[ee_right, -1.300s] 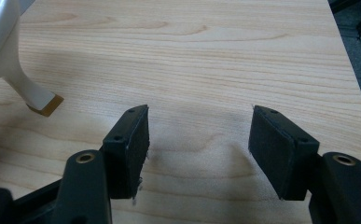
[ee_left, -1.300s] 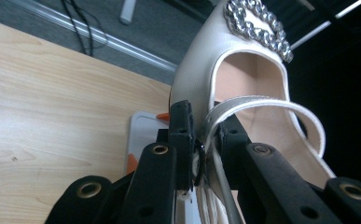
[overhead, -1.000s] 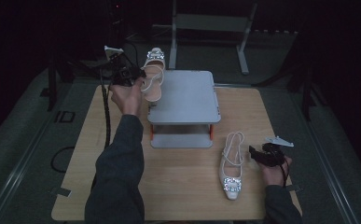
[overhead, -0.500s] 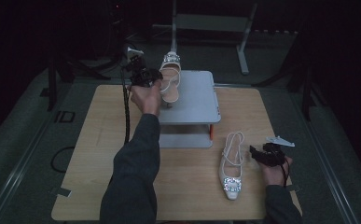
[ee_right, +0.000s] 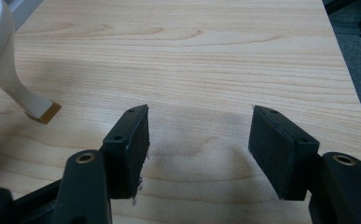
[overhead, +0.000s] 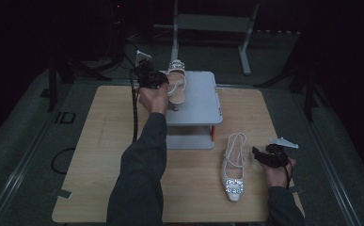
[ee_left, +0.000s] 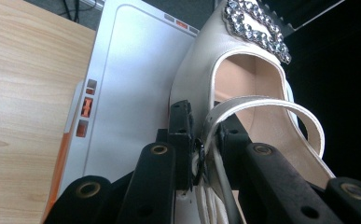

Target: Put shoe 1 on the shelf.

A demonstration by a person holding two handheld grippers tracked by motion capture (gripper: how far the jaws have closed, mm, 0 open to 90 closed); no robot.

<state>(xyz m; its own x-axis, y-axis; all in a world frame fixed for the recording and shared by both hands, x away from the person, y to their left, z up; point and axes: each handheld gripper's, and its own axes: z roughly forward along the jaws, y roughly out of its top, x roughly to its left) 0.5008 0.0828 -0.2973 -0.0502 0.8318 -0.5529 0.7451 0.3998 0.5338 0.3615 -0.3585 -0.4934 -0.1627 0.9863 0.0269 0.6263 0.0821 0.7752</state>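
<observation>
Carried rightward since the earlier frame, the cream strappy heeled shoe with a jewelled buckle [overhead: 176, 81] now hangs over the grey metal two-tier stand [overhead: 199, 101].
Left gripper [ee_left: 201, 140] is clamped on that shoe's thin heel strap, jewelled toe pointing away. Right gripper [ee_right: 197, 128] rests on the light wooden table [overhead: 99, 155], jaws spread wide, empty, beside the matching shoe [overhead: 233, 167] lying flat in front of the stand.

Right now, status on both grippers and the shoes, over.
Left gripper shut on shoe strap, shoe over grey stand. Right gripper open, empty, beside second shoe on table. Nothing in the way.
</observation>
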